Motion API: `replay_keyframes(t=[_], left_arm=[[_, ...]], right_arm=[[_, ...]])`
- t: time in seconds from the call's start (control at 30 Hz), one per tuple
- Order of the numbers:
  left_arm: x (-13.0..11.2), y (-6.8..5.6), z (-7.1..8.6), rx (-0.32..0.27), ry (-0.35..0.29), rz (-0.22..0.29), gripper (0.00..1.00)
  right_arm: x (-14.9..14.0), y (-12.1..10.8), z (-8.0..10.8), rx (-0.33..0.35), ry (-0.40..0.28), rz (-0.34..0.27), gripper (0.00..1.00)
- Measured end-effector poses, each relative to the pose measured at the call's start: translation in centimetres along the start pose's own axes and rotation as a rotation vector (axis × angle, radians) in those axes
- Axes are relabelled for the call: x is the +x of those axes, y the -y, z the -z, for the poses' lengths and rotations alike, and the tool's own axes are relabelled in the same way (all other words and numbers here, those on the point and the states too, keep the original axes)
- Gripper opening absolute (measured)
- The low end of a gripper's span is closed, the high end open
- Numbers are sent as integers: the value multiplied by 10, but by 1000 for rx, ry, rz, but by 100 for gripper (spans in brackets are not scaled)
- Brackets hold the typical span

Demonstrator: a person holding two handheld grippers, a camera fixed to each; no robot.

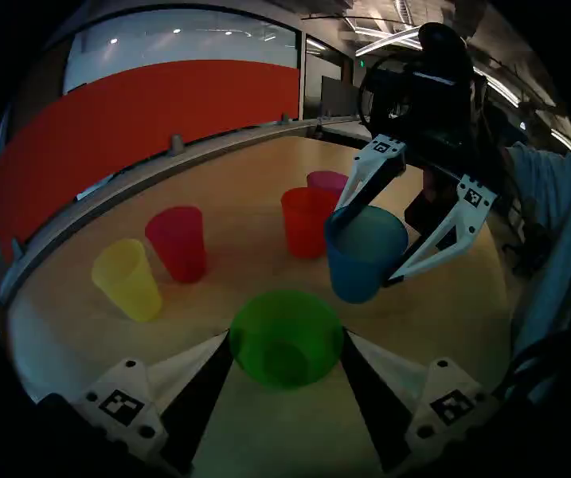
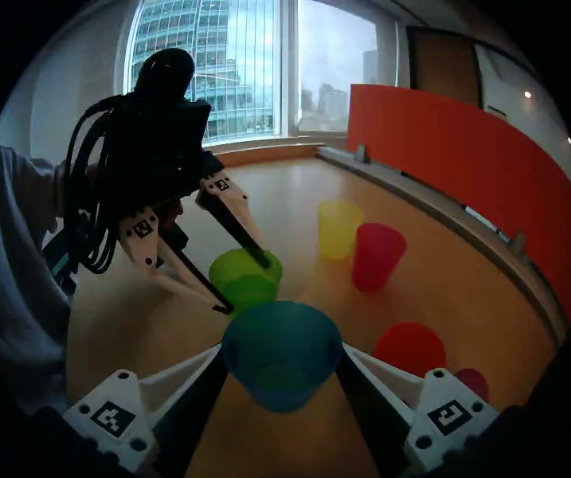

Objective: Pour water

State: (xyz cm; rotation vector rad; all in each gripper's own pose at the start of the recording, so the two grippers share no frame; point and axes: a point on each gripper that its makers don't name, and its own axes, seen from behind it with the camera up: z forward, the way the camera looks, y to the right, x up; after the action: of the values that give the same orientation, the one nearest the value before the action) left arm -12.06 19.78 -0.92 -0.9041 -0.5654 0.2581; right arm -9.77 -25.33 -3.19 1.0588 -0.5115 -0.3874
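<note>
My left gripper (image 1: 285,346) is shut on a green cup (image 1: 287,338), held upright above the wooden table (image 1: 229,183). Farther off to the right, my right gripper (image 1: 362,247) is shut on a blue cup (image 1: 363,251), also upright. From the right gripper view the blue cup (image 2: 281,354) sits between my right gripper's (image 2: 281,358) fingers, and beyond it the left gripper (image 2: 245,283) grips the green cup (image 2: 245,279). The two cups are held close together. Whether either holds water I cannot tell.
On the table stand a yellow cup (image 1: 128,279), a pink-red cup (image 1: 177,241), an orange-red cup (image 1: 307,221) and a magenta cup (image 1: 327,182). An orange partition (image 1: 142,119) runs along the table's far edge. A person's sleeve (image 2: 10,263) is at the left.
</note>
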Motion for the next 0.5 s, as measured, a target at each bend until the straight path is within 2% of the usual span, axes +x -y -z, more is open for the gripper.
replay_keyframes(t=[0.17,0.3,0.5], left_arm=[[0,1,0,1,5,4,91],[-3,5,1,17,16,1,100],[-8,7,6,18,30,15,100]], right_arm=[[0,1,-2,3,1,0,92],[1,2,-2,4,0,4,92],[0,4,-5,5,-1,0,92]])
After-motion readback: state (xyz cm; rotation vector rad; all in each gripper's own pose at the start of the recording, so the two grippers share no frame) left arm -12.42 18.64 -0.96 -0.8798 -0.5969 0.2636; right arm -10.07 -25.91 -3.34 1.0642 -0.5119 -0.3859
